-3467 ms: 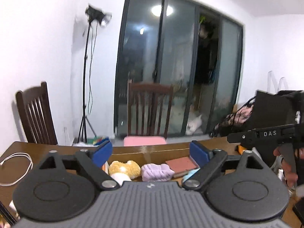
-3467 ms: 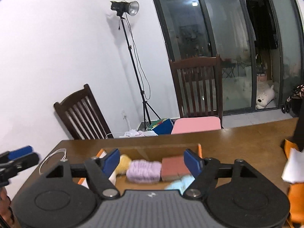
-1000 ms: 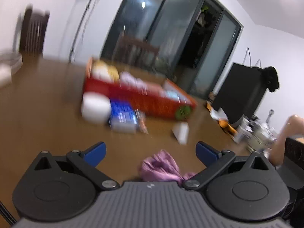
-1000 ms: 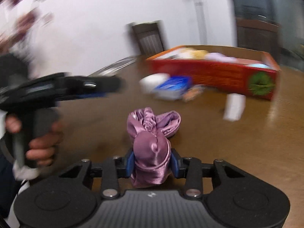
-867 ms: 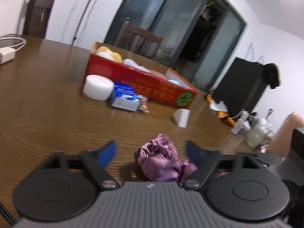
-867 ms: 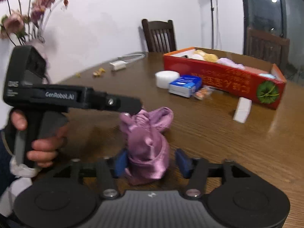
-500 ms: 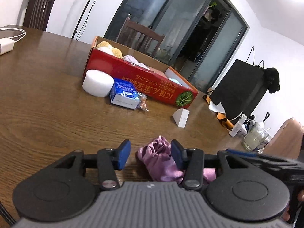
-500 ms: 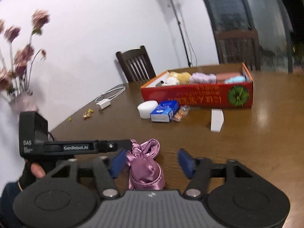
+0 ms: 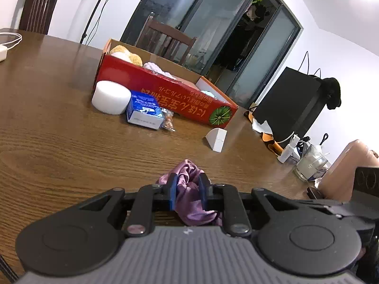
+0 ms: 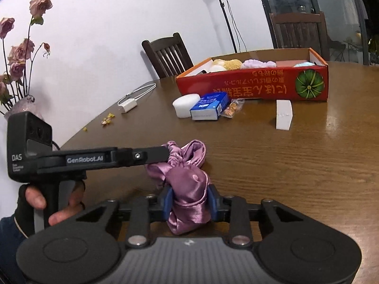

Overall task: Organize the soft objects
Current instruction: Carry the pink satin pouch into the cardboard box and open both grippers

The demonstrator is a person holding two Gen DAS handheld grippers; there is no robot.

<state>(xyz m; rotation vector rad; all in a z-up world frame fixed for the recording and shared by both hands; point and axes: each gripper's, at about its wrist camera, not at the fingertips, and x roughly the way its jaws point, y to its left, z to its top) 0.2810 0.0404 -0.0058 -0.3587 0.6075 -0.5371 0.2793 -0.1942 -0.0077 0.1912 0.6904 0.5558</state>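
Both grippers closing on the purple scrunchie point(image 10: 187, 179) low over the table point(image 10: 284, 161), left gripper point(image 9: 187, 190) and right gripper point(image 10: 189, 201) pinching opposite ends; clamp firmly before carrying it to the red box point(image 10: 255, 87).

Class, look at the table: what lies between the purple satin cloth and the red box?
In the right wrist view, bare wood and one small white block lie between the purple satin cloth and the red box.
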